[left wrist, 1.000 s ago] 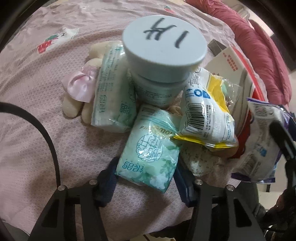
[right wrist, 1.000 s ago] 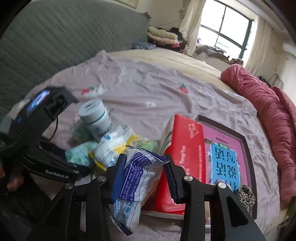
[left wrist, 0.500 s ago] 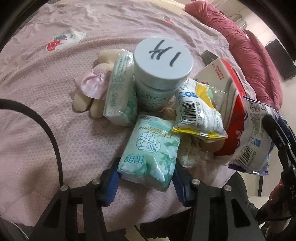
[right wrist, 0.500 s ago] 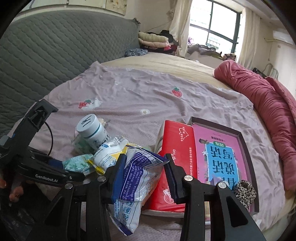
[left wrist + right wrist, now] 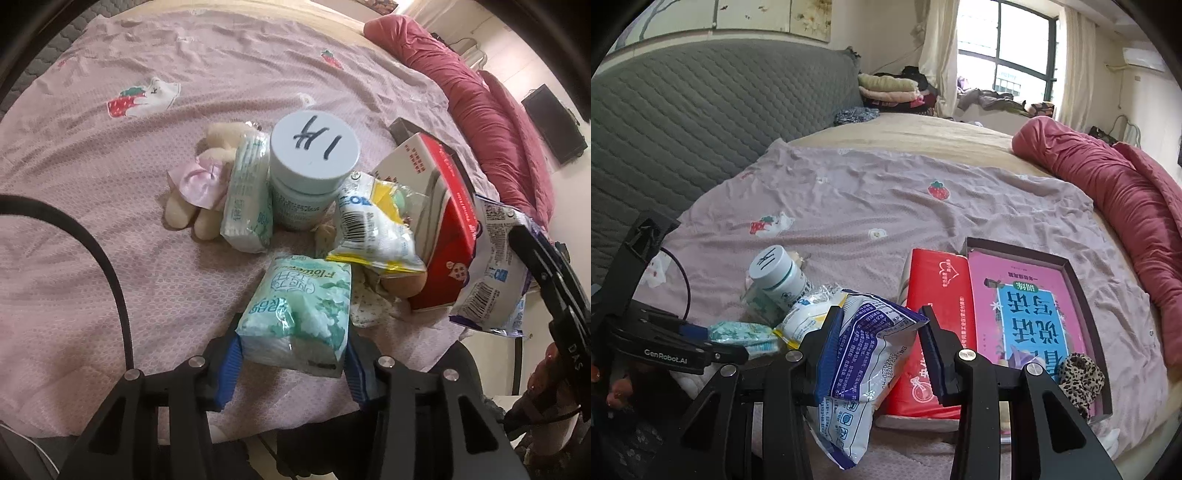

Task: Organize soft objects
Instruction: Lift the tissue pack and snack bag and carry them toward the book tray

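Below, a pink patterned bedsheet [image 5: 92,229] covers a bed where a small heap of soft packets and other things lies. The left gripper [image 5: 293,356] points steeply down, and a mint-green tissue pack [image 5: 299,314] with a floral print sits between its blue pads; the jaws are closing and both pads touch the sides of the pack. Beyond it stands a pale blue jar [image 5: 312,170] with black handwriting on its round lid. Leaning against the jar's left side is a second green tissue pack [image 5: 247,199], and behind that lies a cream plush toy [image 5: 199,206] with a pink bow. To the right of the jar rests a yellow and white snack bag [image 5: 373,229], partly on a red box [image 5: 447,236]. The right gripper [image 5: 877,354] pinches a blue and white snack packet [image 5: 868,354] between its blue pads, the packet hanging down below the fingers and lifted off the sheet. From the right wrist view, the red box lies just beside a shallow dark tray [image 5: 1087,295] holding a pink and blue book [image 5: 1030,317] and a leopard-print scrunchie [image 5: 1078,376]. A rolled crimson blanket [image 5: 1115,184] stretches along the far right edge of the bed, and a grey quilted headboard [image 5: 701,118] rises at the left.
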Tool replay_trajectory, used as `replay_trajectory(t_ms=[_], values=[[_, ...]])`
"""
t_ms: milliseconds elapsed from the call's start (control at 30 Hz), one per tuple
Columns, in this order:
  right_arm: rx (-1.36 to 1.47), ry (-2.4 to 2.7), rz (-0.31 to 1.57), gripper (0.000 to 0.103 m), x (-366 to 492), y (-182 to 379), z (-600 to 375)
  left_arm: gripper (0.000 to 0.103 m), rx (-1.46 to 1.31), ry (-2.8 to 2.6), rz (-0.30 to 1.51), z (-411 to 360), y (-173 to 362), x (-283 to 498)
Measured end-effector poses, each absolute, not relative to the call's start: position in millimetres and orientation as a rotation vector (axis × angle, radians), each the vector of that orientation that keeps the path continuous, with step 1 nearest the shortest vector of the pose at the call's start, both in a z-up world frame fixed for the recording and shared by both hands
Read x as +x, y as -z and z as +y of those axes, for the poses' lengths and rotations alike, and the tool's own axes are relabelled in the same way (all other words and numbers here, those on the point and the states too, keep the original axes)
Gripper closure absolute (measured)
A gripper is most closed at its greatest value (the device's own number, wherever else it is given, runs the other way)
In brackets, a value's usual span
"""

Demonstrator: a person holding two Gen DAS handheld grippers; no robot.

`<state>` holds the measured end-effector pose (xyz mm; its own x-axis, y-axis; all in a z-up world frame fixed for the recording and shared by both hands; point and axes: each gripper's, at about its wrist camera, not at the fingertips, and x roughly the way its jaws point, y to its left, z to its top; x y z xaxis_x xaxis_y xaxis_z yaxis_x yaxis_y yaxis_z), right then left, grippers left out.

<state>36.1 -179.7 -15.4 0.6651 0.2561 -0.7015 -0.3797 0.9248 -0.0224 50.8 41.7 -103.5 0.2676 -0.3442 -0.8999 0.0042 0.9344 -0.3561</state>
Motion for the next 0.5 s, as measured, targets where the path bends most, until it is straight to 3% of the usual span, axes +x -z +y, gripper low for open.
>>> replay_trajectory(t_ms=[500], values=[[-0.123,-0.342,0.729,0.061,31,2,-190,0.055,-0.331,0.238,1.200,48,66,43]])
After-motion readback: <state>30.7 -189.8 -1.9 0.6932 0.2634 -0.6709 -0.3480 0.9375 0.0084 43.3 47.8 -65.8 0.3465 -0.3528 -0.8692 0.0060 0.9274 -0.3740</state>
